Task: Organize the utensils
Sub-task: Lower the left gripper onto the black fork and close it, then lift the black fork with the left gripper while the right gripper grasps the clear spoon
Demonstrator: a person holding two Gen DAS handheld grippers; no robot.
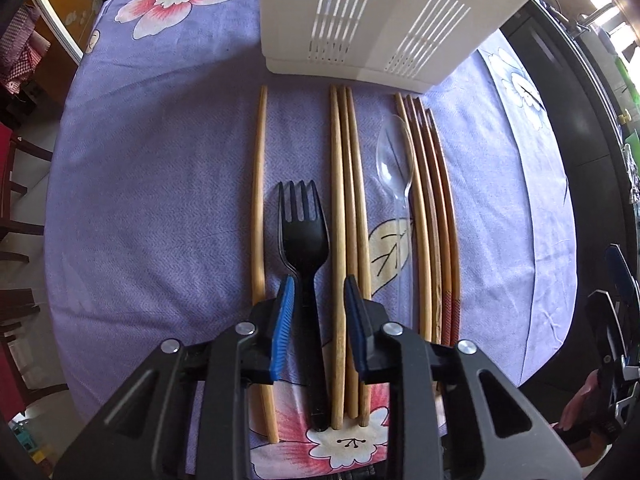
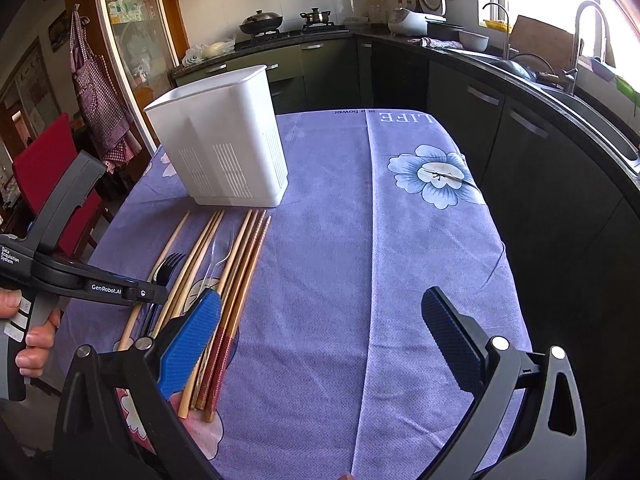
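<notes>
Left hand-held gripper (image 1: 319,294) over the black fork (image 1: 305,240).
Jaws stood partly open, gripping nothing, straddling the fork handle and one chopstick; the fork's long axis ran straight ahead toward the white basket (image 1: 384,20); the right hand-held gripper (image 2: 326,330) gaped wide, empty, farther off.

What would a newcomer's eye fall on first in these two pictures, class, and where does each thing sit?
The white slotted utensil holder stands upright at the far side of the purple flowered tablecloth. In front of it lie rows of wooden chopsticks, with a black plastic fork and a clear plastic spoon among them. The left gripper hovers partly open over the fork's handle, while the right gripper is wide open above bare cloth.
</notes>
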